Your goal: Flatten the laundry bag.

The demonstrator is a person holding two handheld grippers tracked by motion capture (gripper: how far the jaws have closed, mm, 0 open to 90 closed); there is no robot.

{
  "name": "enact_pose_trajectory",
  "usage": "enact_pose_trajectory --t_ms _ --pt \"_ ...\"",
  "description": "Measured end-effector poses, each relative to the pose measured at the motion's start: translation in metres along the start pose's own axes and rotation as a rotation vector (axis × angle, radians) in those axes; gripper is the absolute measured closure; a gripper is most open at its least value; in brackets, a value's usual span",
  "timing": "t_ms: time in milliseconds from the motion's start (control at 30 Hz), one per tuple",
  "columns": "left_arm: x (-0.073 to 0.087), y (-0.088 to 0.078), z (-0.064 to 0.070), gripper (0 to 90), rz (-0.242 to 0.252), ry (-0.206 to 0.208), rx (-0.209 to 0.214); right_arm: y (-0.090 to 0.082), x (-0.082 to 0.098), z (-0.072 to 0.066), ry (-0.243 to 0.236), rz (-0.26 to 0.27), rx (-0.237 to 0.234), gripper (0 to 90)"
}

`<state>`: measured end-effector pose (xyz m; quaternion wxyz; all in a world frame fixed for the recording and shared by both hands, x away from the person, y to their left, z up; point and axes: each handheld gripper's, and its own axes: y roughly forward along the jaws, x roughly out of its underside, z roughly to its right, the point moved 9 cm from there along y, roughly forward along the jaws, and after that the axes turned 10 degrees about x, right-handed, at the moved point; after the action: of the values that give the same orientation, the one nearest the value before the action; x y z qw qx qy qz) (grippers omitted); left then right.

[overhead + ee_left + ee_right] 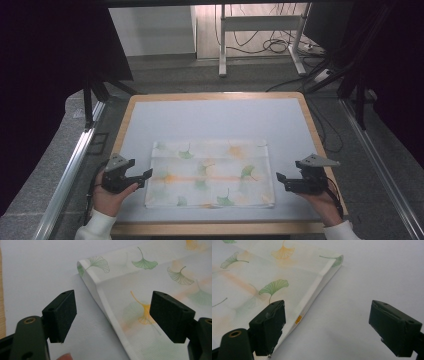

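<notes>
Cloth [210,173] with a leaf print is seen folded flat on the white mat [215,117] in the high view, lying between the two tongs. The left gripper [145,175] is held just beside the cloth's left edge, and the right gripper [280,179] is held near its right edge. Both sets of jaws are spread apart, and nothing is held in them.

In the left gripper view, the folded edge of the cloth [105,302] is seen running up between the two open jaws, closer to the far jaw. A slip could happen here. If only the top layer is pinched, the fold may be pulled open and the neat shape may be lost. If the jaws are pushed down too hard, the mat [37,270] may be caught with the cloth.

In the right gripper view, the cloth's edge [312,302] is seen just beside one jaw, while the other jaw is held over the bare mat [367,272]. A small orange tag [298,319] is seen on the edge. If the jaws are closed from this spot, the cloth may be missed or only its thin rim may be nipped. If one side is lifted before the other, the cloth may be dragged crooked.
</notes>
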<state>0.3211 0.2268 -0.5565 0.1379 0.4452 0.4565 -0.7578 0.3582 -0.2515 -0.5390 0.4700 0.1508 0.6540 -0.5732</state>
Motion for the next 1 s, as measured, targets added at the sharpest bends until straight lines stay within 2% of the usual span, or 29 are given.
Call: enact_pose_trajectory --t_ms 200,267,467,667,800,833,1000 --pt "0.002 0.004 -0.004 21.6 -0.012 -0.016 0.007 0.005 0.005 -0.002 -0.024 -0.033 -0.006 13.6" --pt "0.004 0.007 -0.004 21.8 -0.034 -0.01 0.014 0.008 0.008 -0.003 -0.04 -0.055 -0.016 13.6" --pt "0.01 0.014 -0.001 21.0 -0.078 -0.003 0.021 0.006 0.01 -0.007 -0.055 -0.066 -0.032 13.6" --pt "0.014 0.015 0.004 20.6 -0.095 0.003 0.023 0.004 0.009 -0.01 -0.064 -0.064 -0.034 13.6" --pt "0.017 0.014 0.009 18.3 -0.099 -0.009 0.047 0.003 0.009 -0.012 -0.068 -0.063 -0.043 13.6" --pt "0.019 0.012 0.013 17.6 -0.1 0.0 0.071 0.002 0.009 -0.013 -0.072 -0.062 -0.05 13.6" --pt "0.029 0.011 0.018 16.7 -0.144 0.009 0.094 0.002 0.009 -0.016 -0.085 -0.068 -0.055 13.6"
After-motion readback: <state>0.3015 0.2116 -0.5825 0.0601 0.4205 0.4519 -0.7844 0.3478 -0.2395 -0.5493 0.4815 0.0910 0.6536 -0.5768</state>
